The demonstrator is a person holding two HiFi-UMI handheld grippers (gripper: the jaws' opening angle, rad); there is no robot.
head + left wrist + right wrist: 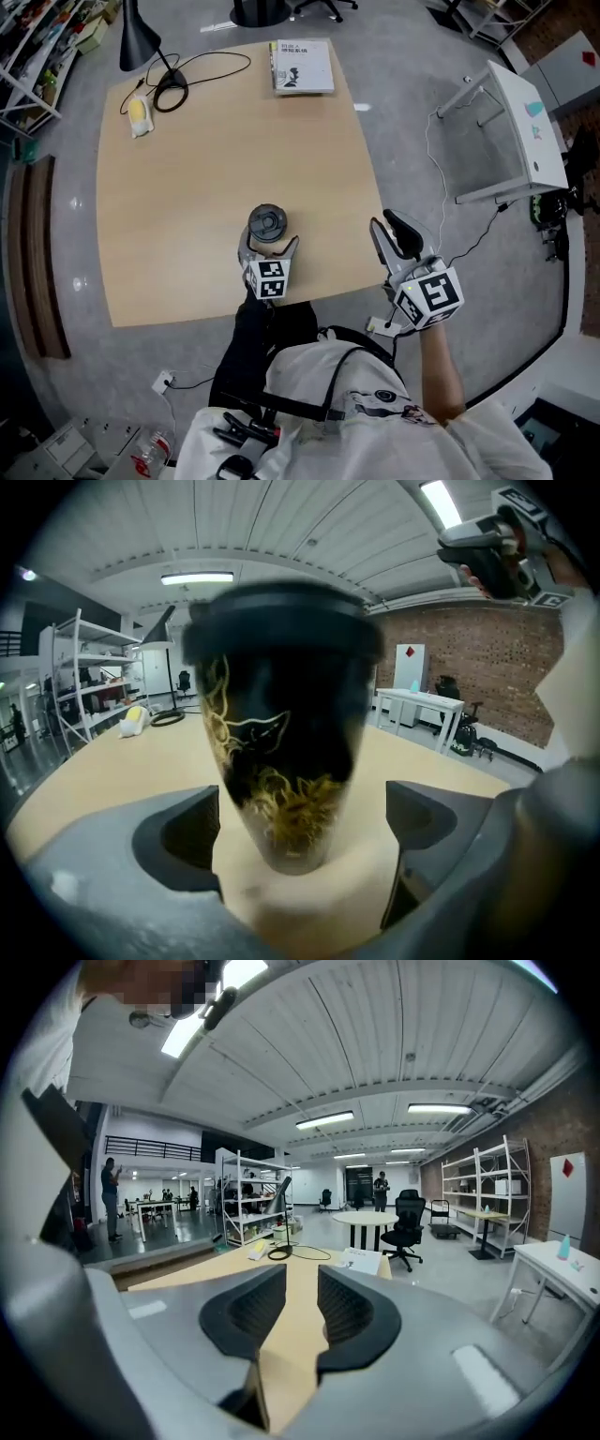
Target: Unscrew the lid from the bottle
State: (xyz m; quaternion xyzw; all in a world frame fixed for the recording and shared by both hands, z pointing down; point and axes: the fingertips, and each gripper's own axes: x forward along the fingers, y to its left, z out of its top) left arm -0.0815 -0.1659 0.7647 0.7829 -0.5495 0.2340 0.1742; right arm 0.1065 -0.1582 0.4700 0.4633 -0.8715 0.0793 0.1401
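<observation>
A black bottle with gold drawing [281, 752] stands upright near the front edge of the wooden table [206, 169], and its dark lid [267, 223] sits on top. My left gripper [269, 247] is level with the bottle's base. Its jaws stand wide open on either side, with a gap to the bottle on each side. My right gripper [386, 225] hovers off the table's right edge, away from the bottle. Its jaws are open by a narrow gap and hold nothing [300, 1283]. It also shows high at the right of the left gripper view [487, 550].
A book [302, 66] lies at the table's far edge. A black desk lamp [139, 37], its coiled cable [173, 92] and a small yellow-white object [140, 115] are at the far left corner. A white side table [525, 122] stands on the floor to the right.
</observation>
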